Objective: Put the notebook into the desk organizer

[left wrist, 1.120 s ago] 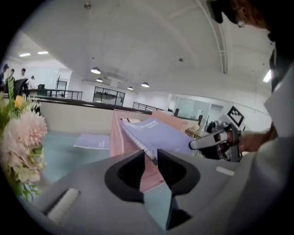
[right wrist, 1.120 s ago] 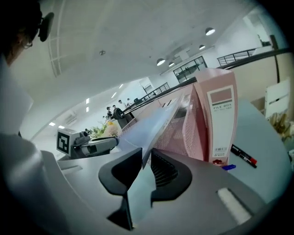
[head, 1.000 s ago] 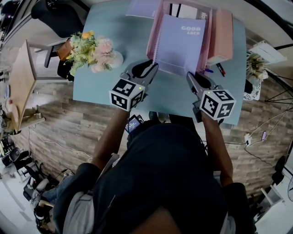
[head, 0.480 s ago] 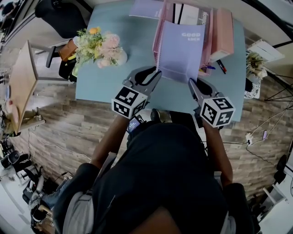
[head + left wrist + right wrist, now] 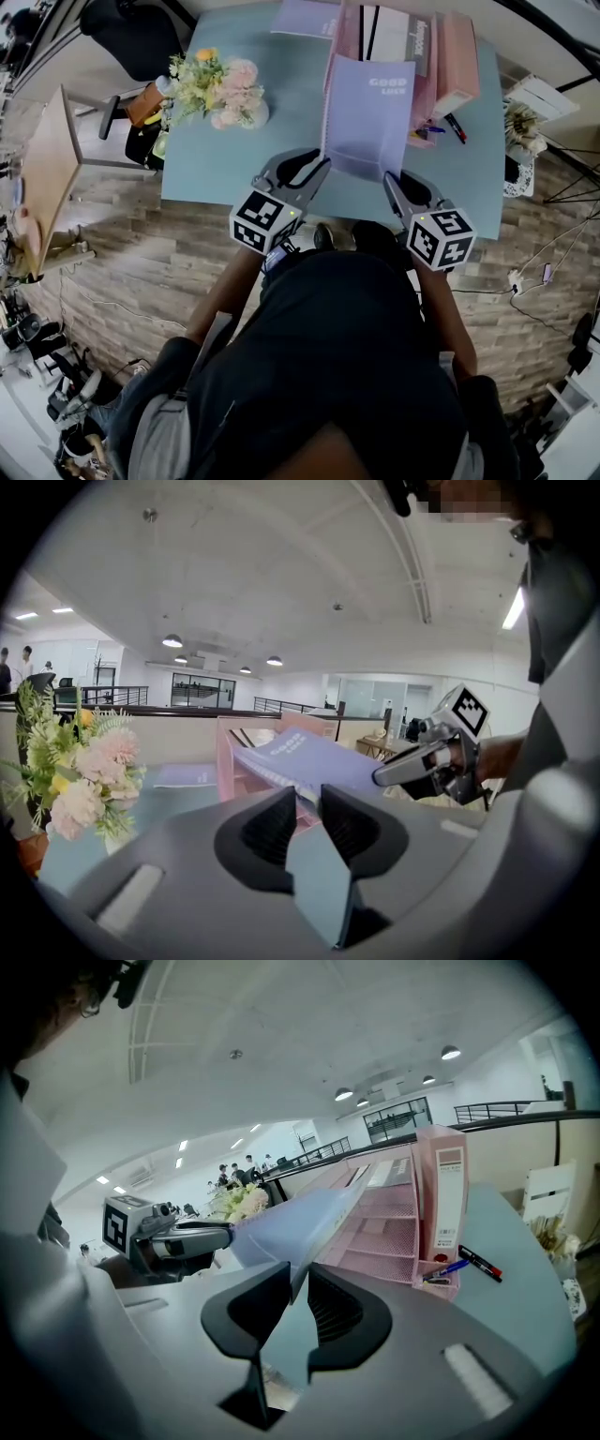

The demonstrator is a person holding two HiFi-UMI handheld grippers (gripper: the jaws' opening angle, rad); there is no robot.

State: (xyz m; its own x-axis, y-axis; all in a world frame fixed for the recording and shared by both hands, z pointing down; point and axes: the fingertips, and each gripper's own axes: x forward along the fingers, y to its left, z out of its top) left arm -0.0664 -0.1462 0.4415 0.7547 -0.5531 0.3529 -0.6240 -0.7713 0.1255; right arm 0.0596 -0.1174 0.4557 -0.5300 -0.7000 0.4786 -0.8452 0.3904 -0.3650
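Note:
A lavender spiral notebook [image 5: 367,112] is held tilted above the light blue table, its far edge over the pink mesh desk organizer [image 5: 424,86]. My left gripper [image 5: 319,171] is shut on its near left corner and my right gripper [image 5: 388,178] on its near right corner. In the left gripper view the jaws [image 5: 306,803] pinch the notebook [image 5: 300,757], with the organizer [image 5: 246,744] behind it. The right gripper view shows its jaws [image 5: 298,1283] clamped on the notebook's [image 5: 300,1221] edge, beside the organizer's shelves [image 5: 389,1227].
A pink binder [image 5: 457,56] stands in the organizer's right side, and pens [image 5: 441,127] lie beside it. A flower bouquet [image 5: 220,84] sits on the table's left. A second lavender notebook [image 5: 305,17] lies flat at the back. The table's near edge [image 5: 234,199] runs just below both grippers.
Both grippers and the notebook have shifted back toward the table's near edge. The grips have not changed.

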